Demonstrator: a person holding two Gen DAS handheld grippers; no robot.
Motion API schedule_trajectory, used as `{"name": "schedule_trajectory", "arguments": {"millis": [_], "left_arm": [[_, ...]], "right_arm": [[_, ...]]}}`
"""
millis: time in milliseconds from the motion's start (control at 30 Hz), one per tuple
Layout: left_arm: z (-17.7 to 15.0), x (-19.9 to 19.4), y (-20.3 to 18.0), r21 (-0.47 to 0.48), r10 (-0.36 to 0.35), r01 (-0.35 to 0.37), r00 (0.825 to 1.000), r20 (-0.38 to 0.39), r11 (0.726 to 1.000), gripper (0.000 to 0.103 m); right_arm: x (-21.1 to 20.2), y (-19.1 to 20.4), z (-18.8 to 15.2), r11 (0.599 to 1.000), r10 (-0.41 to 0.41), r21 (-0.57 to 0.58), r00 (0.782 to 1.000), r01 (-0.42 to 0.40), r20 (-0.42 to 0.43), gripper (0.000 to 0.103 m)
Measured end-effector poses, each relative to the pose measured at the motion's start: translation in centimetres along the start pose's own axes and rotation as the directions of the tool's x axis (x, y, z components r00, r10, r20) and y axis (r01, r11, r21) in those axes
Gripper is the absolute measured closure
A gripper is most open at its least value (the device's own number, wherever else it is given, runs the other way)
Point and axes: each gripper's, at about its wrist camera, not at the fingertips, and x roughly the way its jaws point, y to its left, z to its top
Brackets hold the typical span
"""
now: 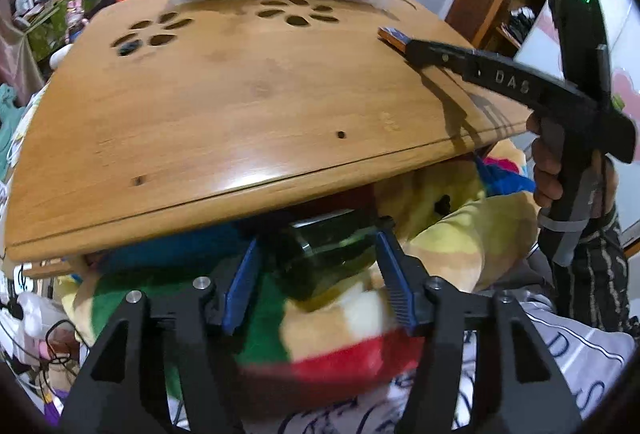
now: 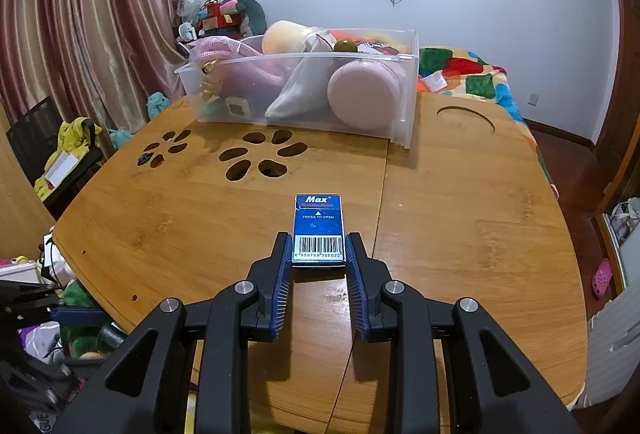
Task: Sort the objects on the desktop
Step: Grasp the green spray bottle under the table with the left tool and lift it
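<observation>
My right gripper clamps its 2 blue pads on the blue "Max" box, which lies flat on the wooden table. My left gripper, below the table's near edge, grips a dark green bottle, blurred, so perhaps a jar. Farther back, the clear bin holds a pink round case.

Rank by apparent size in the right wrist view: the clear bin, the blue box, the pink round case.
1. clear bin
2. pink round case
3. blue box, though it sits nearer the camera, so the last two are unsure.
</observation>
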Motion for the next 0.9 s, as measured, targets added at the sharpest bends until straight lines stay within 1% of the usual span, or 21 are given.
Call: {"name": "schedule_trajectory", "arguments": {"millis": [100, 200, 267, 367, 400, 433, 500, 567, 600, 633, 800, 900], "left_arm": [[0.4, 1.5, -0.7, 0.027, -0.011, 0.012, 1.0, -0.025, 1.0, 0.044], [0.6, 1.8, -1.3, 0.05, -0.006, 0.007, 1.0, -0.022, 0.999, 0.043], [0.4, 1.6, -1.8, 0.07, 0.006, -0.005, 1.0, -0.008, 0.998, 0.045], [0.2, 0.9, -2.2, 0.089, 0.011, -0.012, 1.0, 0.011, 0.996, 0.051], [0.1, 0.5, -2.3, 0.092, 0.007, -0.009, 1.0, 0.018, 0.996, 0.06], [0.1, 0.2, -2.4, 0.092, 0.004, -0.006, 1.0, 0.024, 0.996, 0.067], [0.3, -0.6, -2.5, 0.086, -0.016, 0.013, 0.999, 0.034, 0.996, 0.072], [0.5, -1.4, -2.6, 0.086, -0.026, 0.022, 0.999, 0.047, 0.996, 0.087], [0.6, -1.7, -2.7, 0.09, -0.029, 0.025, 0.998, 0.052, 0.996, 0.092], [0.5, -2.1, -3.0, 0.094, -0.036, 0.031, 0.998, 0.057, 0.995, 0.094], [0.2, -2.9, -3.6, 0.118, -0.054, 0.046, 0.996, 0.072, 0.992, 0.094], [0.1, -3.0, -3.6, 0.122, -0.066, 0.059, 0.996, 0.058, 0.991, 0.094]], "right_arm": [[0.0, 0.1, -0.1, 1.0, -0.002, -0.008, 1.0, 0.002, 0.003, 0.079], [-0.2, 0.5, -0.2, 1.0, 0.008, -0.029, 1.0, -0.008, 0.003, 0.079], [-0.4, 0.9, -0.2, 0.999, 0.016, -0.048, 1.0, -0.015, 0.009, 0.079], [-0.9, 1.7, -0.2, 0.996, 0.027, -0.082, 0.999, -0.026, 0.017, 0.079], [-1.1, 1.8, -0.3, 0.996, 0.029, -0.087, 0.999, -0.027, 0.019, 0.079], [-1.2, 2.0, -0.2, 0.995, 0.03, -0.092, 0.999, -0.027, 0.022, 0.079], [-1.7, 2.3, -0.2, 0.994, 0.029, -0.103, 0.999, -0.026, 0.03, 0.079], [-2.1, 2.5, -0.2, 0.994, 0.029, -0.109, 0.999, -0.025, 0.039, 0.079], [-2.4, 2.6, -0.1, 0.994, 0.031, -0.111, 0.998, -0.025, 0.047, 0.079], [-2.7, 2.7, 0.0, 0.993, 0.032, -0.113, 0.998, -0.026, 0.054, 0.079], [-4.6, 3.3, 0.3, 0.989, 0.038, -0.145, 0.995, -0.024, 0.094, 0.079], [-5.6, 3.6, 0.2, 0.987, 0.034, -0.158, 0.993, -0.017, 0.11, 0.079]]}}
